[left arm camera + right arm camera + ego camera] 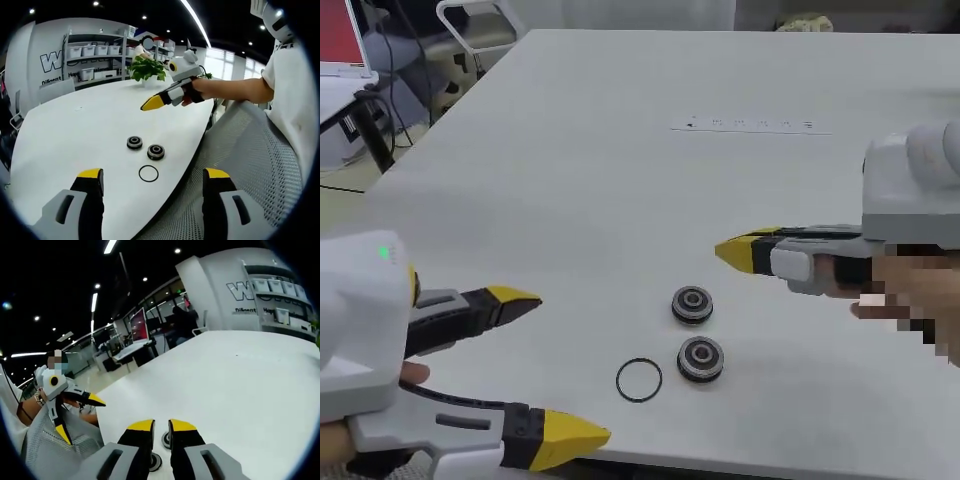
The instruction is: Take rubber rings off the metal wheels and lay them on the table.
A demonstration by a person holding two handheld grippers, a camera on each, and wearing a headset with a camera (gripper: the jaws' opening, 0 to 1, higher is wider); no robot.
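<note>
The left gripper (555,365) is held at the desk's (620,150) near edge, jaws spread wide with nothing between them; a loose black rubber ring (639,380) lies flat on the desk just ahead of its jaws, close to that edge; the near wheel (700,358) stands just beside the ring, on the side away from this gripper; the far wheel (692,305) sits near it, further from the edge, the two apart; both metal wheels show dark rims. The right gripper (735,250), jaws all but pressed together and pinching nothing, is held above the desk beyond the far wheel, clear of it.
</note>
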